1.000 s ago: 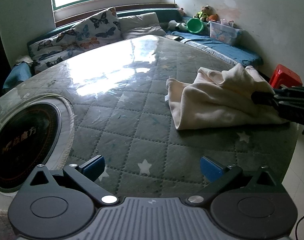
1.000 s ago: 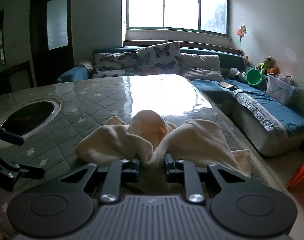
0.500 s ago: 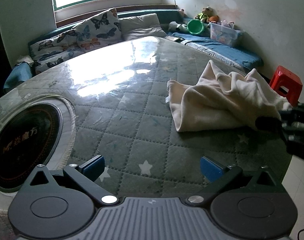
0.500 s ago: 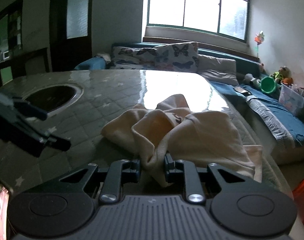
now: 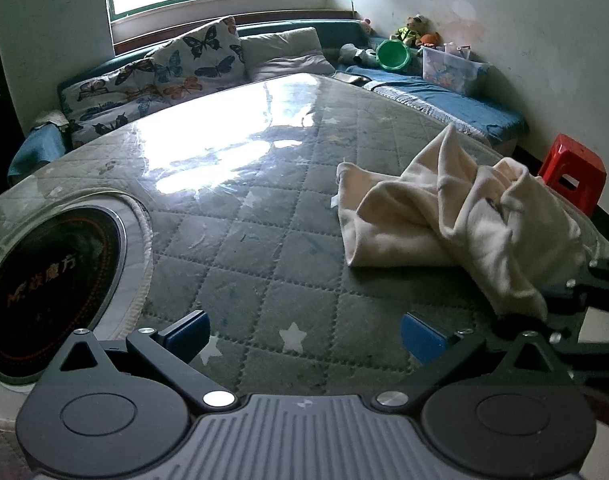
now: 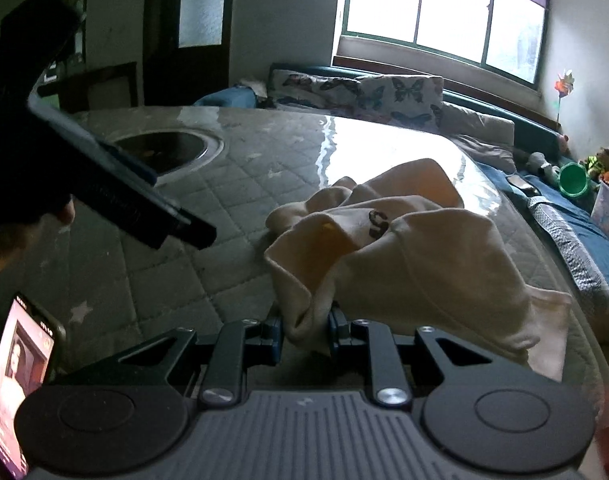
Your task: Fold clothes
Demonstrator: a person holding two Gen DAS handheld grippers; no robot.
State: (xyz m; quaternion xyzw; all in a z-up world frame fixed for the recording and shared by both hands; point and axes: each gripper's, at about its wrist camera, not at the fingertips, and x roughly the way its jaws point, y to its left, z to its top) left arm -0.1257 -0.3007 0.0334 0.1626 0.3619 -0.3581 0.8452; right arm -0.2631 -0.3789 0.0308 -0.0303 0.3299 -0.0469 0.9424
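Note:
A crumpled cream garment [image 5: 456,216] lies at the right side of the quilted table [image 5: 240,240]. My right gripper [image 6: 304,326] is shut on a bunched fold of this cream garment [image 6: 404,248], which drapes away from the fingers; a dark letter mark shows on the cloth. In the left wrist view that right gripper [image 5: 560,292] appears at the right edge, clamped on the cloth's near corner. My left gripper [image 5: 302,334] stands open over the bare table, blue pads apart, nothing between them. The left gripper [image 6: 172,220] shows in the right wrist view as a dark shape at the left.
A round dark inset [image 5: 44,280] sits in the table at the left. Butterfly cushions [image 5: 176,68] and a blue bench [image 5: 444,96] line the far side. A red stool [image 5: 572,176] stands beyond the right edge. A lit phone [image 6: 16,380] sits at the lower left.
My right gripper has pulled the garment's corner toward the near right edge, lifting and stretching the cloth. The left gripper has come closer to the right one.

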